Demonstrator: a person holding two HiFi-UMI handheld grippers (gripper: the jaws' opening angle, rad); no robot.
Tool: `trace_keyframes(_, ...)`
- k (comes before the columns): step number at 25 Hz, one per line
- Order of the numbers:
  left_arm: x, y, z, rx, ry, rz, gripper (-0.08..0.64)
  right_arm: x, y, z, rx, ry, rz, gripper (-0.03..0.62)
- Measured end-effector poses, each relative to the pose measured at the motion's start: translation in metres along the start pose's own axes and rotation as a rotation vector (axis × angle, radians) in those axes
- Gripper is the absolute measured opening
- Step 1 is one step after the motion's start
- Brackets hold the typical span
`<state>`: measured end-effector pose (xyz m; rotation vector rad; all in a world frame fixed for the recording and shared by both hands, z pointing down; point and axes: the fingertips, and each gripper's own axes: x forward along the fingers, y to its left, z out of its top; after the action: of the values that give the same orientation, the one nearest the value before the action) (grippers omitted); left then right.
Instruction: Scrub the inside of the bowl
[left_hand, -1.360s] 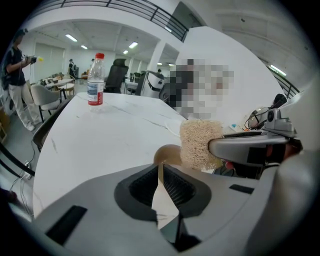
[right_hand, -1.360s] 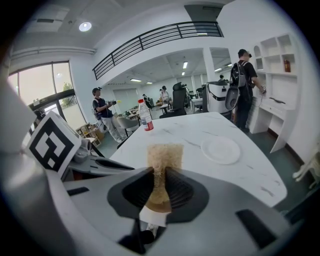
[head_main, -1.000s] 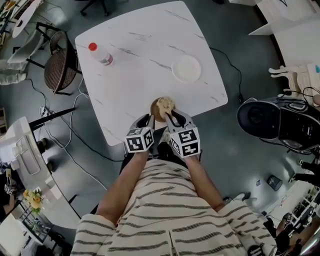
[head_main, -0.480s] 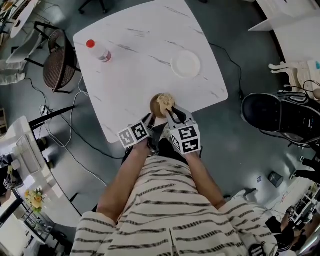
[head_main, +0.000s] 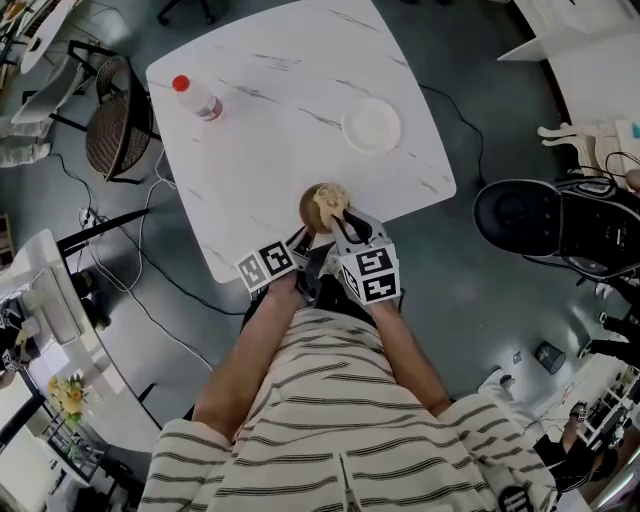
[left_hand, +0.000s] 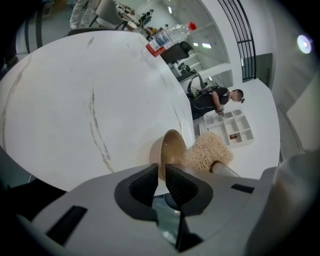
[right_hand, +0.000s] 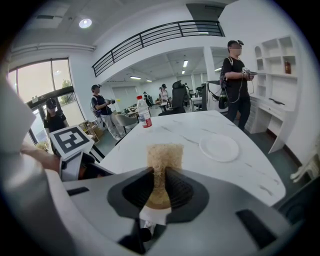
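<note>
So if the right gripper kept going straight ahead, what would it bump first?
Probably the bowl: the right gripper is shut on the scrubber, whose head sits in the bowl. Beyond that, just bare table; the bottle and plate lie off to the sides.

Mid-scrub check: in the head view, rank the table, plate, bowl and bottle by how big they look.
1. table, by far the largest
2. plate
3. bowl, slightly smaller, partly covered by the brush
4. bottle, about as long as the bowl but much narrower
</note>
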<state>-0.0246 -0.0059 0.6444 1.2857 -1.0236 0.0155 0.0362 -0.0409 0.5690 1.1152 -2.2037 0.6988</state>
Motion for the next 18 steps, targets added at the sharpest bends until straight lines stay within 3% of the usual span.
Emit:
trace_keyframes(9,0.0032,0.0033,0.0017,-0.100,-0.019,-0.019,0.030,0.0014,0.0002,0.0015,-0.006,0.004,0.006,0.074)
trace_keyframes(18,0.0038,0.0076,0.0037,-0.136,-0.033,-0.022,0.017,0.0054,0.0001,-0.0039,-0.009,0.023,0.010,0.074)
